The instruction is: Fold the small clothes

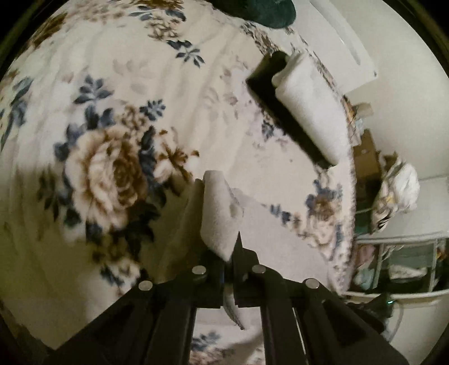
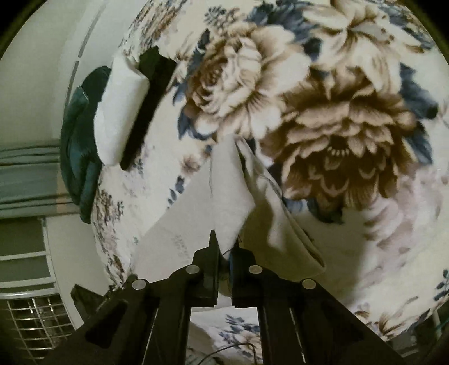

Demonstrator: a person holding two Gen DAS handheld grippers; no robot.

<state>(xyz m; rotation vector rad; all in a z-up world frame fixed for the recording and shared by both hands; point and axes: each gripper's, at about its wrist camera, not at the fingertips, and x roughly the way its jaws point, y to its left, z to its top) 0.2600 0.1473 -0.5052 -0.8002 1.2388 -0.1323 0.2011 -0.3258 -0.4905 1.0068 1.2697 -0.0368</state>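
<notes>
A small white cloth is lifted over a floral blanket. My left gripper is shut on one corner of it, which bunches up in front of the jaws. My right gripper is shut on another edge of the same white cloth, which hangs from the jaws in folds down to the blanket. A folded white piece lies on a folded black piece near the blanket's edge; the stack also shows in the right wrist view.
A dark green cloth lies at the bed's edge beside the folded stack, also at the top of the left view. Beyond the bed stand a white wire rack, cluttered boxes and a wire grille.
</notes>
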